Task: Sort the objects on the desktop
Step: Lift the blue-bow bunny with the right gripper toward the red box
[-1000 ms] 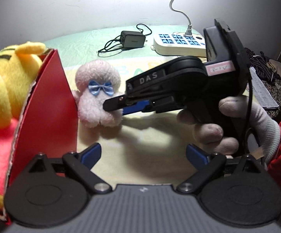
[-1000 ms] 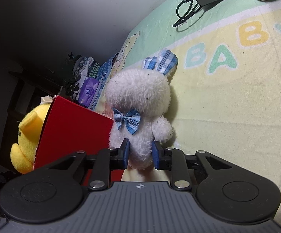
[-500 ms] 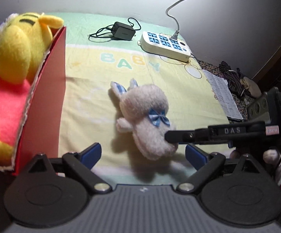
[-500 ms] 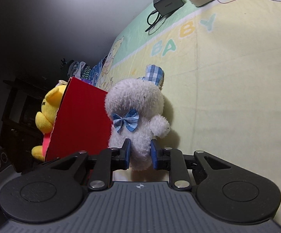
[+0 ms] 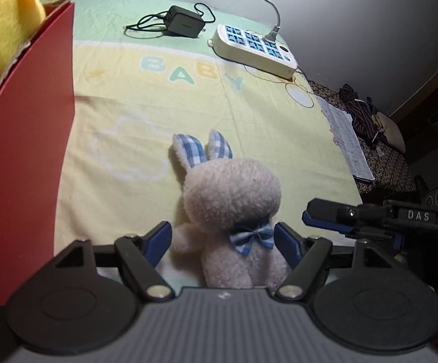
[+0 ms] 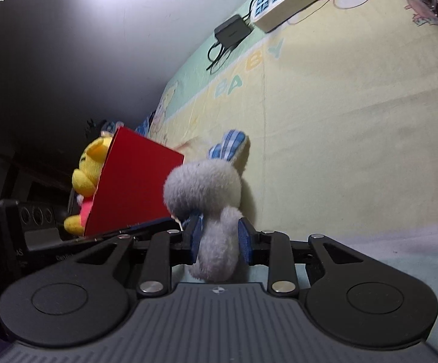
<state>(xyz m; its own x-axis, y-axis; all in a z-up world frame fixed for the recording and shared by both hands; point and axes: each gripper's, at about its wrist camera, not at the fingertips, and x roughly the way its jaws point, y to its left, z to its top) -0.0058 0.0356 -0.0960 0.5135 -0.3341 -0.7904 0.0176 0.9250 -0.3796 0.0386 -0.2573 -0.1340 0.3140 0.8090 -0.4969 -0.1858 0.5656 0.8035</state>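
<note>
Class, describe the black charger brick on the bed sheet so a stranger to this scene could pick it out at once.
Start at the yellow-and-green sheet printed BABY. On its green band near the wall lies a white power strip; the charger brick sits just beside it. It is the only small black box there, with a thin black cable looped around it.

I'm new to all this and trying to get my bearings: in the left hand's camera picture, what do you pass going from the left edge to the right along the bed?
Yellow plush → red box → bunny plush → the other hand's tongs.
</note>
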